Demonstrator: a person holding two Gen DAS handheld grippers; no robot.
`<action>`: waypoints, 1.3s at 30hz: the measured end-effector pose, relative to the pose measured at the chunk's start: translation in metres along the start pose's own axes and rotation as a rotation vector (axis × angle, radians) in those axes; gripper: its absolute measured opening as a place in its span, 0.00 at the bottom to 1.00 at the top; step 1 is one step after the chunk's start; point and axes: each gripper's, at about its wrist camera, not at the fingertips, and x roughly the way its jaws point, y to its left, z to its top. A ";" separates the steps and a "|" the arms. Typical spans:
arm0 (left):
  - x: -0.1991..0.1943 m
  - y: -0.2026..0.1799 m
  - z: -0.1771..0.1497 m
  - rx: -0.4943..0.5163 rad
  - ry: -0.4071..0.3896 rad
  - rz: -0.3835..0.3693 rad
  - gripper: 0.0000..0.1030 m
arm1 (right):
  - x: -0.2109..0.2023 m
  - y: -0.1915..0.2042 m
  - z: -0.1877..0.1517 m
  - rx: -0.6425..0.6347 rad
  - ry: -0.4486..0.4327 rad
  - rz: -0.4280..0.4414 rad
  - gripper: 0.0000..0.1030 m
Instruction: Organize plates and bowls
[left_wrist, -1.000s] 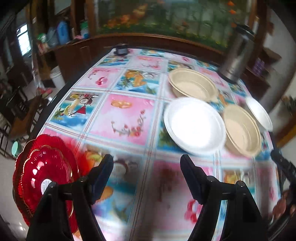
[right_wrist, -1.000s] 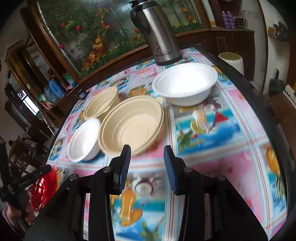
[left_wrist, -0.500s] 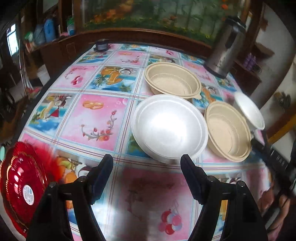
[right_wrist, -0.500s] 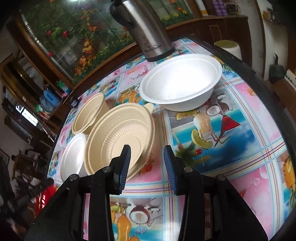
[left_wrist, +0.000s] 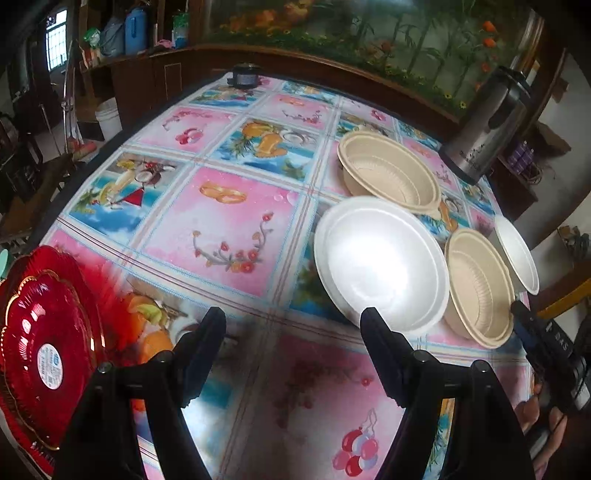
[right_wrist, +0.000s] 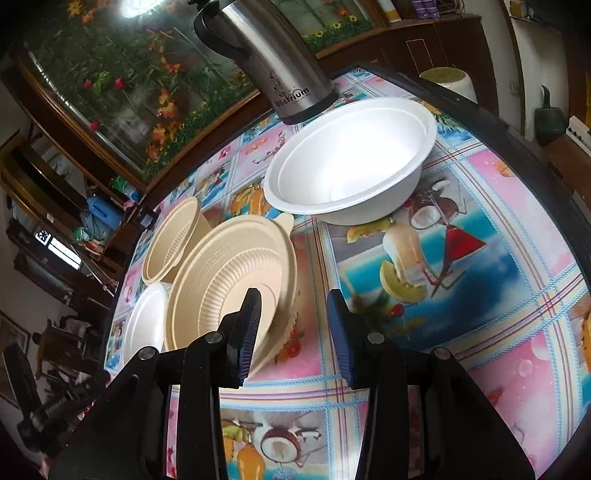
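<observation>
A long planted aquarium (right_wrist: 122, 85) in a dark wooden cabinet (left_wrist: 155, 81) runs behind the surface (left_wrist: 229, 221). A bright window (left_wrist: 57, 44) glows far left, near cluttered shelves.

Glossy printed vinyl tablecloth (left_wrist: 229, 221), smooth. Matt white foam bowls (right_wrist: 351, 162), smooth. Beige moulded-fibre bowls (right_wrist: 229, 280), matt, ribbed inside. Glossy red plastic scalloped plates (left_wrist: 44, 343), left edge. Brushed steel flask (right_wrist: 273, 62), far edge.
</observation>
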 end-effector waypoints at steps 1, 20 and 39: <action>0.002 -0.003 -0.003 0.009 0.013 -0.007 0.73 | 0.003 0.000 0.001 0.006 0.007 0.001 0.35; -0.001 -0.038 -0.026 0.114 0.071 -0.086 0.73 | 0.019 0.002 -0.001 0.043 0.046 -0.092 0.09; 0.028 -0.060 -0.026 -0.083 0.281 -0.325 0.76 | -0.015 0.019 -0.036 -0.181 0.025 0.017 0.09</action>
